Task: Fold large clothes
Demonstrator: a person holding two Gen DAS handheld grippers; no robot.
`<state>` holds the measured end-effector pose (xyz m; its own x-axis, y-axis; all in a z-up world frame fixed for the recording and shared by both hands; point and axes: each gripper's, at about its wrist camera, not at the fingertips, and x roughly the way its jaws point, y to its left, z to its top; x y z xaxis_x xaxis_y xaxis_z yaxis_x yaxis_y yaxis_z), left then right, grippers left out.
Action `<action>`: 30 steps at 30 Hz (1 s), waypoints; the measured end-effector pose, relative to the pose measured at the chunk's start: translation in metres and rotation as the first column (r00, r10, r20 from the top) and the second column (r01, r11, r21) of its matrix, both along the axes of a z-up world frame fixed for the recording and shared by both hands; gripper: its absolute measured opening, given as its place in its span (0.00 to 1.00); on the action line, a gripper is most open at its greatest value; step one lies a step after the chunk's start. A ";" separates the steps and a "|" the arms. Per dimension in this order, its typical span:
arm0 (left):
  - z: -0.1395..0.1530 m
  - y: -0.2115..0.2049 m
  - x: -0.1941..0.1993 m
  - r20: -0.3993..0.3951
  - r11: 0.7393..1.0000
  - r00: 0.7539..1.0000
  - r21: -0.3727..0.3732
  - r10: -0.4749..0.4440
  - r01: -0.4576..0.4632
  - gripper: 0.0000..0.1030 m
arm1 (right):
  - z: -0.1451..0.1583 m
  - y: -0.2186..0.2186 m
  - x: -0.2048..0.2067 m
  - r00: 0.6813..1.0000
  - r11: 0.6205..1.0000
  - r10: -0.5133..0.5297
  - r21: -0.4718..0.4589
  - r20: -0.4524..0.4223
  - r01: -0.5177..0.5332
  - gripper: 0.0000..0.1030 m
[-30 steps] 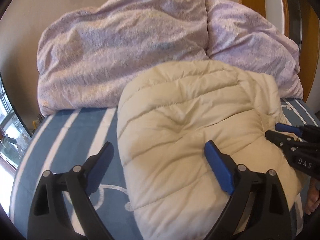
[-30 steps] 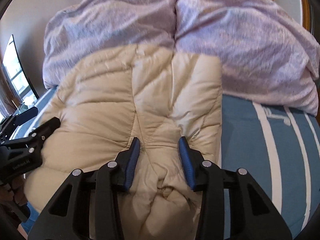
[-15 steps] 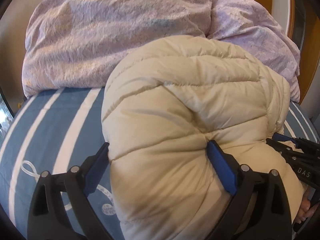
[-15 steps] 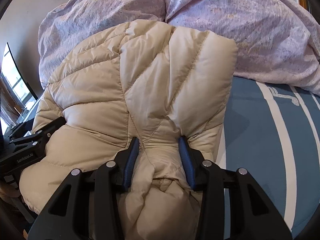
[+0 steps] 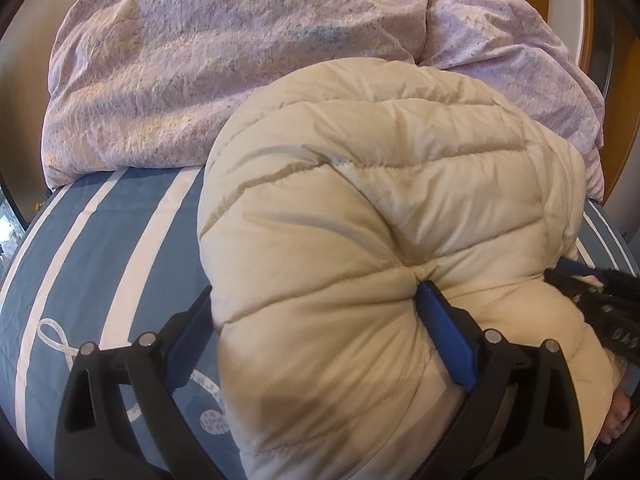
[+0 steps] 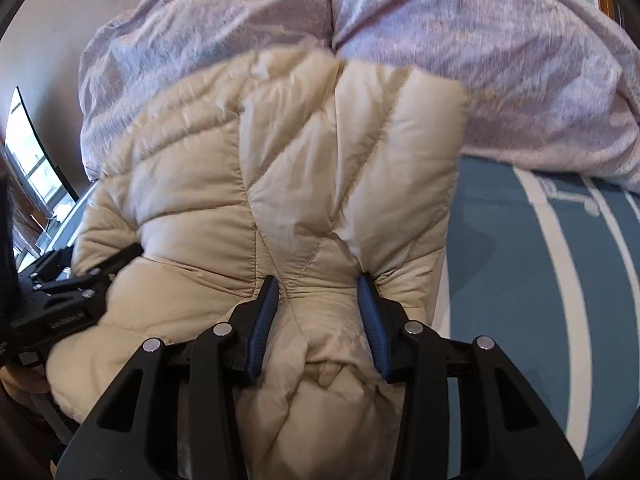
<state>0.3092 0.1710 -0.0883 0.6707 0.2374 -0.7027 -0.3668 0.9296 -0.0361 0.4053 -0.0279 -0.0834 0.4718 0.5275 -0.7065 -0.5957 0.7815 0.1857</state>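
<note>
A cream quilted puffer jacket [image 5: 372,208] lies on the blue striped bed, its near part lifted and bulging toward the pillows. It also fills the right wrist view [image 6: 280,184]. My left gripper [image 5: 316,300] has its jaws wide apart with a thick bunch of the jacket's near edge between them. My right gripper [image 6: 318,286] is shut on a narrower bunch of the jacket's near edge. The right gripper shows at the right edge of the left wrist view [image 5: 592,296], the left gripper at the left edge of the right wrist view [image 6: 76,284].
A lilac duvet [image 5: 224,60] is heaped at the head of the bed, also in the right wrist view [image 6: 480,52]. The blue sheet with white stripes [image 5: 100,256] lies beside the jacket. A wall and window are at far left [image 6: 28,152].
Both grippers have lifted the jacket's near edge and carried it forward toward the duvet. The jacket now bulges up and folds over itself.
</note>
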 end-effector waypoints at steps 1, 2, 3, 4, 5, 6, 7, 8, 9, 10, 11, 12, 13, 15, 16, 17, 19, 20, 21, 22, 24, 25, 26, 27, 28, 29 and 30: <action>0.000 0.000 0.000 -0.002 1.000 1.000 0.002 0.000 0.000 0.95 | 0.006 -0.002 -0.001 1.000 1.000 0.002 0.010 0.016 -0.002 0.41; 0.000 0.000 0.000 -0.002 1.000 1.000 0.003 0.000 0.000 0.95 | 0.012 -0.004 -0.002 1.000 1.000 0.002 0.024 0.030 -0.002 0.41; 0.001 0.000 0.000 -0.003 1.000 1.000 0.004 0.000 0.000 0.95 | 0.018 -0.006 -0.002 0.999 0.999 -0.001 0.039 0.044 -0.001 0.41; 0.001 0.000 0.000 -0.004 1.000 1.000 0.004 0.001 -0.001 0.95 | 0.026 -0.008 -0.002 0.998 0.998 -0.008 0.059 0.059 0.005 0.41; 0.001 0.000 0.000 -0.005 1.000 1.000 0.005 0.002 -0.002 0.95 | 0.033 -0.010 0.000 0.997 0.997 -0.019 0.081 0.069 0.014 0.41; 0.001 0.000 0.000 -0.006 1.000 1.000 0.005 0.003 -0.003 0.95 | 0.039 -0.012 0.003 0.997 0.995 -0.033 0.100 0.076 0.025 0.41; 0.001 0.000 0.000 -0.006 1.000 1.000 0.006 0.004 -0.004 0.95 | 0.042 -0.012 0.005 0.996 0.993 -0.045 0.112 0.082 0.036 0.41; 0.001 0.000 0.000 -0.007 1.000 1.000 0.006 0.004 -0.004 0.95 | 0.046 -0.012 0.009 0.994 0.991 -0.065 0.122 0.091 0.054 0.41; 0.001 0.000 0.000 -0.007 1.000 1.000 0.006 0.004 -0.004 0.95 | 0.047 -0.011 0.011 0.992 0.990 -0.080 0.125 0.097 0.068 0.41; 0.001 0.000 0.000 -0.006 1.000 1.000 0.006 0.004 -0.004 0.95 | 0.048 -0.009 0.016 0.990 0.988 -0.101 0.126 0.100 0.088 0.41; 0.001 0.000 0.000 -0.006 1.000 1.000 0.005 0.004 -0.004 0.95 | 0.047 -0.006 0.022 0.988 0.987 -0.120 0.122 0.098 0.107 0.41; 0.001 0.000 0.000 -0.006 1.000 1.000 0.003 0.004 -0.004 0.95 | 0.044 -0.002 0.027 0.987 0.986 -0.133 0.112 0.094 0.122 0.41; 0.001 0.000 0.000 -0.005 1.000 1.000 0.002 0.004 -0.004 0.95 | 0.041 0.000 0.030 0.986 0.986 -0.140 0.099 0.090 0.131 0.41; 0.001 0.000 0.001 -0.003 1.000 1.000 -0.001 0.001 -0.001 0.95 | 0.028 0.007 0.040 0.986 0.988 -0.149 0.040 0.071 0.147 0.41; 0.000 0.000 0.001 -0.001 1.000 1.000 -0.003 -0.002 0.002 0.95 | 0.022 0.007 0.042 0.987 0.989 -0.149 0.020 0.060 0.148 0.41; 0.000 0.001 0.001 0.001 1.000 1.000 -0.006 -0.004 0.004 0.96 | 0.015 0.009 0.045 0.988 0.989 -0.145 -0.004 0.049 0.146 0.41; -0.001 0.002 0.001 0.005 1.000 1.000 -0.015 -0.009 0.009 0.96 | 0.007 0.009 0.048 0.989 0.990 -0.142 -0.021 0.039 0.143 0.41; -0.002 0.003 0.002 0.007 1.000 1.000 -0.025 -0.011 0.011 0.97 | 0.004 0.009 0.050 0.990 0.990 -0.141 -0.023 0.030 0.142 0.41; -0.002 0.004 0.003 0.008 0.999 1.000 -0.033 -0.012 0.012 0.97 | 0.001 0.009 0.053 0.990 0.990 -0.141 -0.021 0.015 0.142 0.41; -0.003 0.005 0.004 0.009 0.999 1.000 -0.040 -0.013 0.014 0.97 | -0.001 0.008 0.056 0.990 0.990 -0.141 -0.021 0.007 0.141 0.41; -0.004 0.007 0.005 0.010 0.999 1.000 -0.051 -0.016 0.016 0.97 | -0.005 0.009 0.059 0.990 0.990 -0.139 -0.024 -0.003 0.139 0.42; -0.004 0.007 0.005 0.011 0.998 1.000 -0.054 -0.016 0.017 0.97 | -0.007 0.010 0.059 0.990 0.990 -0.139 -0.027 -0.002 0.139 0.42; -0.005 0.007 0.006 0.012 0.998 1.000 -0.057 -0.016 0.017 0.97 | -0.008 0.011 0.060 0.990 0.990 -0.139 -0.031 0.001 0.139 0.42; -0.005 0.007 0.006 0.012 0.998 1.000 -0.059 -0.017 0.017 0.97 | -0.009 0.012 0.060 0.990 0.990 -0.139 -0.034 0.004 0.140 0.42; -0.006 0.008 0.007 0.012 0.998 1.000 -0.062 -0.017 0.018 0.98 | -0.010 0.012 0.060 0.990 0.989 -0.140 -0.038 0.010 0.140 0.42; -0.007 0.008 0.008 0.012 0.998 1.000 -0.065 -0.017 0.018 0.98 | -0.011 0.013 0.059 0.990 0.989 -0.141 -0.040 0.013 0.141 0.42; -0.007 0.008 0.008 0.012 0.998 1.000 -0.068 -0.016 0.017 0.98 | -0.011 0.013 0.057 0.990 0.989 -0.141 -0.040 0.015 0.142 0.42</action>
<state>0.3173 0.1793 -0.0954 0.6823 0.1782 -0.7090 -0.3504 0.9309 -0.1032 0.4623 -0.0144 -0.0948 0.5481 0.4259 -0.7198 -0.4807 0.8647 0.1456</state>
